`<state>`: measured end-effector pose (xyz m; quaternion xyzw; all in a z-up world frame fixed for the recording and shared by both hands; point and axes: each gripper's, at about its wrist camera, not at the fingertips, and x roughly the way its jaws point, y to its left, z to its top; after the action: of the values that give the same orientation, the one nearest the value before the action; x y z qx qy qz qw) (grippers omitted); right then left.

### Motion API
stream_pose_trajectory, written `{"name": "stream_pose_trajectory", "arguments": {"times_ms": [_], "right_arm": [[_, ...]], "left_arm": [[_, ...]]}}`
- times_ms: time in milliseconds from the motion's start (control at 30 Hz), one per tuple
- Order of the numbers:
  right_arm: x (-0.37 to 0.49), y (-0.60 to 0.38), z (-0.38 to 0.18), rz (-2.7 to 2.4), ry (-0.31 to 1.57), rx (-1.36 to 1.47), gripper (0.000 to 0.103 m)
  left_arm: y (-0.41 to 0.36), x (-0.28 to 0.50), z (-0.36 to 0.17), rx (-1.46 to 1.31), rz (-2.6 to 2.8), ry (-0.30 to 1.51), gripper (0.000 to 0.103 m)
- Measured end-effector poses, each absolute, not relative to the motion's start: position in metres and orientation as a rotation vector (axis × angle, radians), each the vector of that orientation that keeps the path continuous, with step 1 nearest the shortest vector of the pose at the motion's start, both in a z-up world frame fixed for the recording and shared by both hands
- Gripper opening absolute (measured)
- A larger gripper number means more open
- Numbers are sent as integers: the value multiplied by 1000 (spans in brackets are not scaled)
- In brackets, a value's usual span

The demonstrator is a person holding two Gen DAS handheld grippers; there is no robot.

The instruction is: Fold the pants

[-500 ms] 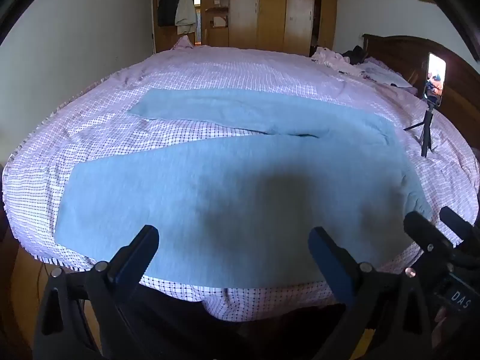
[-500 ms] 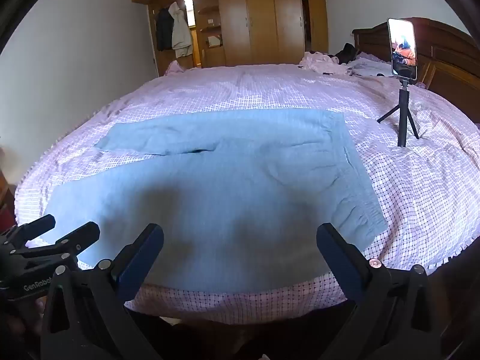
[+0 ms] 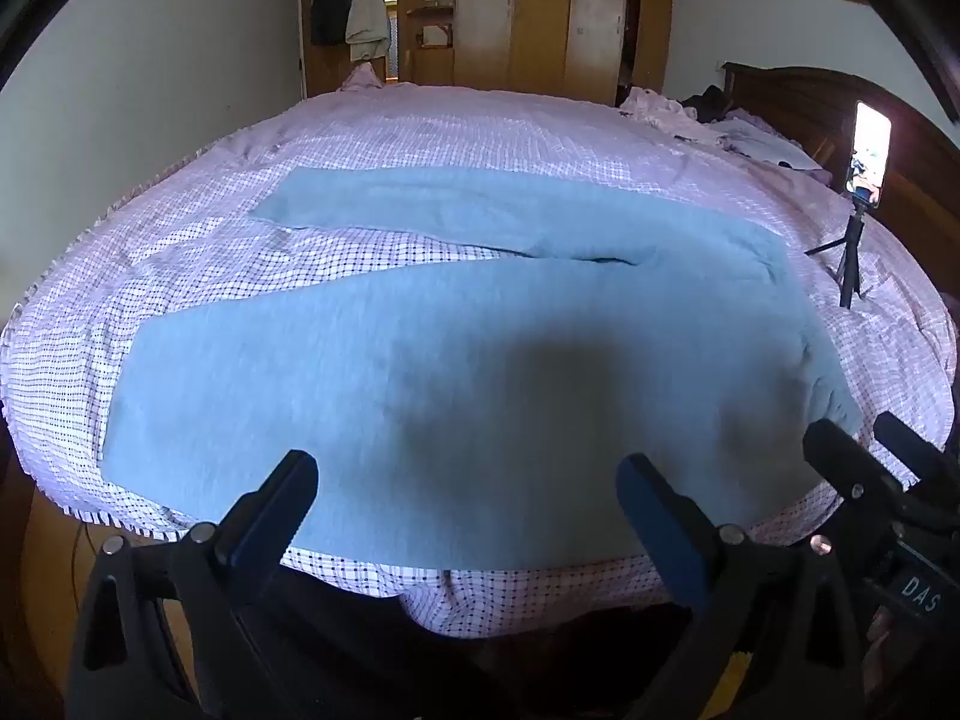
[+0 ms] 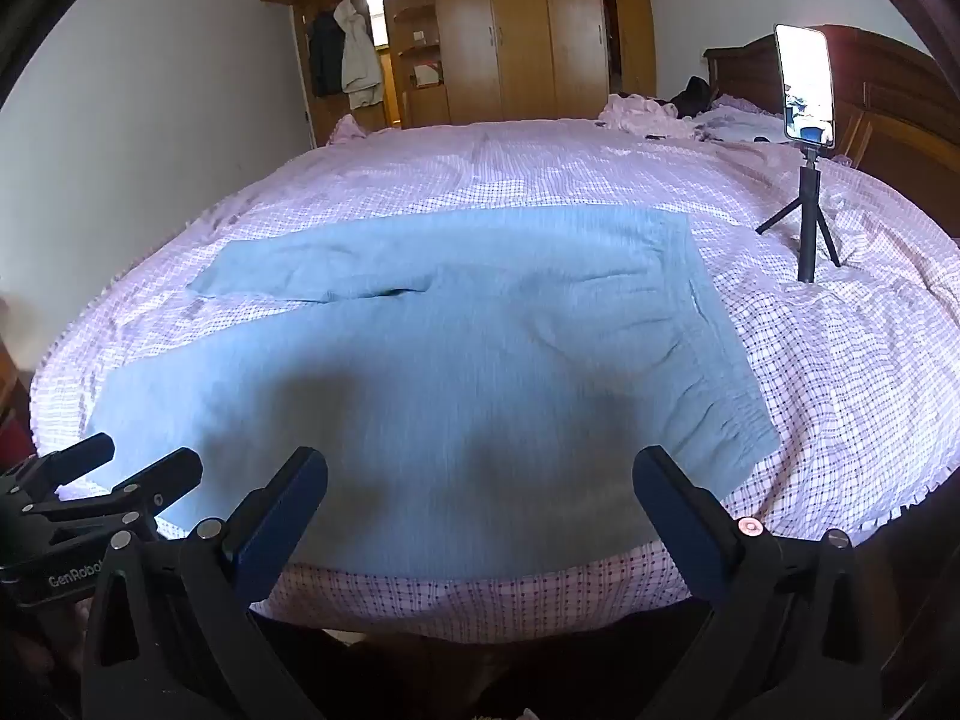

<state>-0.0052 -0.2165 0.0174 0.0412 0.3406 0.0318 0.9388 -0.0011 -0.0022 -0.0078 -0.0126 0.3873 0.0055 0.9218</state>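
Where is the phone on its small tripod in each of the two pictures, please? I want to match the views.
Left wrist view: the phone on its tripod stands at the far right edge, beyond the blue pants.
Right wrist view: the phone on its tripod stands upper right, right of the pants.
Shared landmark: the wooden wardrobe.

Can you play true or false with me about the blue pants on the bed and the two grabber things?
1. The blue pants lie spread flat on the checked bedspread. True.
2. The right gripper is pinching the pants. False: its jaws stand wide open, holding nothing.
3. The left gripper is open too. True.
4. A phone on a tripod stands on the bed. True.
5. The pants are already folded into a small square. False: both legs lie stretched out, apart from each other.
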Motion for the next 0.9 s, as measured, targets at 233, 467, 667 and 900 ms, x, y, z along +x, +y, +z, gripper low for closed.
{"name": "stream_pose_trajectory", "arguments": {"times_ms": [233, 467, 667, 900], "right_arm": [[-5, -216, 17, 64, 699, 87, 99], [-5, -217, 17, 65, 702, 90, 99], [-6, -215, 16, 64, 702, 89, 99], [-6, -215, 16, 65, 703, 88, 99]], "left_arm": [[-2, -1, -8, -27, 14, 800, 102], [-2, -1, -8, -28, 14, 801, 102], [-1, -1, -8, -29, 14, 801, 102], [-1, -2, -8, -29, 13, 802, 102]]}}
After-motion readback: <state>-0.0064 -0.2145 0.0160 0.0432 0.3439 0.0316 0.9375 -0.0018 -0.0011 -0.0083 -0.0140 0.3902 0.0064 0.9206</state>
